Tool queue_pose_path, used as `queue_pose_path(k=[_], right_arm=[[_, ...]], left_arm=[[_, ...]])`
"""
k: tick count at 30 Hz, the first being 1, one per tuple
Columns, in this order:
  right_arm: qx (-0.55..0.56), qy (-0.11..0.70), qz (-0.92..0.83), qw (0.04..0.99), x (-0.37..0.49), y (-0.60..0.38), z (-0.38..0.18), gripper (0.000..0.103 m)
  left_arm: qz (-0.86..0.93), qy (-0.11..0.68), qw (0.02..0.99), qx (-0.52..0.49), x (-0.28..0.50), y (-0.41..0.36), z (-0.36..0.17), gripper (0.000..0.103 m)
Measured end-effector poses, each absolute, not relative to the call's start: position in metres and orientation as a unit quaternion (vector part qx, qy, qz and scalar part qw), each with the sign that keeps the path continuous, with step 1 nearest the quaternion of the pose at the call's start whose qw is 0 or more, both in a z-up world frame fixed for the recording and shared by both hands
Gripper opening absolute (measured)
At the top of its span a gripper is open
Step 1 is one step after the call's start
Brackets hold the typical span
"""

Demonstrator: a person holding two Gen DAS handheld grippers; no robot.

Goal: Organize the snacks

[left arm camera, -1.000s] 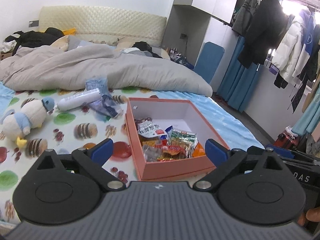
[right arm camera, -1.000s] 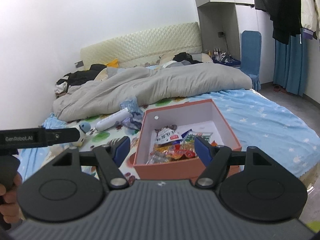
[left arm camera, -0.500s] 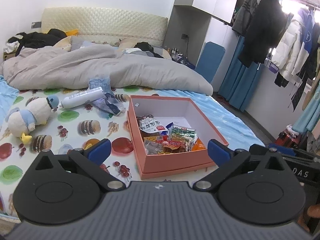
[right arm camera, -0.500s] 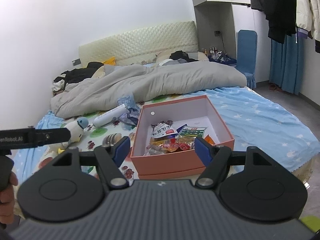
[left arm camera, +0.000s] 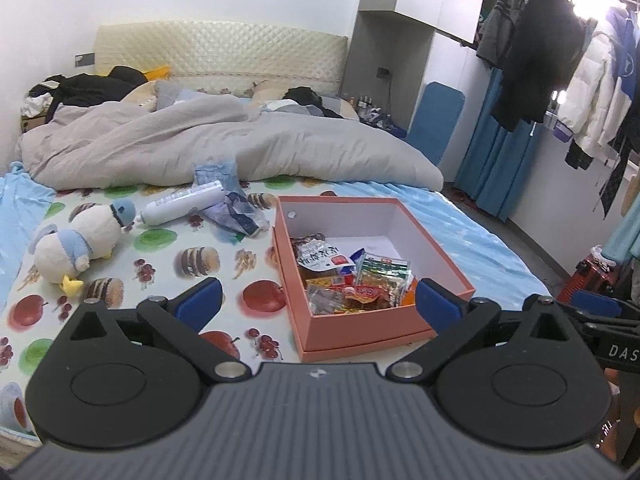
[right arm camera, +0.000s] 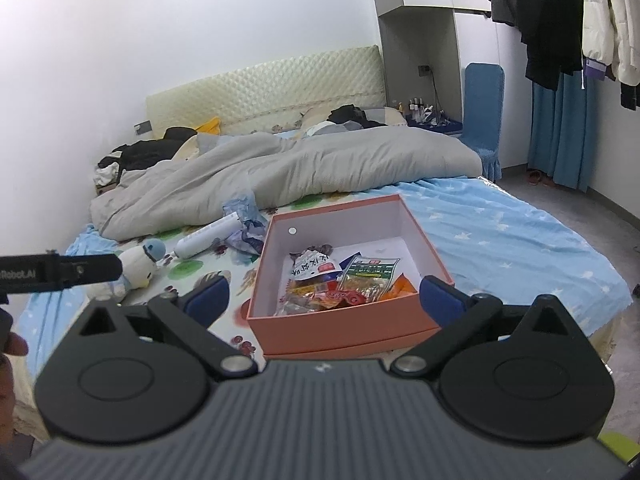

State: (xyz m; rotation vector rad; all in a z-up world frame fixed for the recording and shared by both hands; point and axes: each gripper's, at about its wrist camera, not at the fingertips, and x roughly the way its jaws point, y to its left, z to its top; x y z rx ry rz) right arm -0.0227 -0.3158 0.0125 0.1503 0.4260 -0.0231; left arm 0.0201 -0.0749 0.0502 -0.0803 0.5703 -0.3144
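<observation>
Snacks [right arm camera: 340, 280] lie in the box [right arm camera: 332, 326] on the bed. My right gripper [right arm camera: 324, 296], jaws just spread wide, and left gripper [left arm camera: 318, 300], also wide, hold nothing; packing looks finished.

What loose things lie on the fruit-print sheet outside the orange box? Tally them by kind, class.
Plush toy: 1
White bottle: 1
Crumpled blue bag: 1
Total: 3
</observation>
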Motion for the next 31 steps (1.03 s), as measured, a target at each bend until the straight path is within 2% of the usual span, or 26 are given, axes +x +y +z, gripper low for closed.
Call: queue_pose_path(k=[31], right_arm=[[0.084, 0.220, -0.011, 0.972, -0.002, -0.324, 0.019, 0.103]], left_arm=[[-0.143, 0.285, 0.947, -0.039, 0.036, -0.075, 0.065, 0.103]])
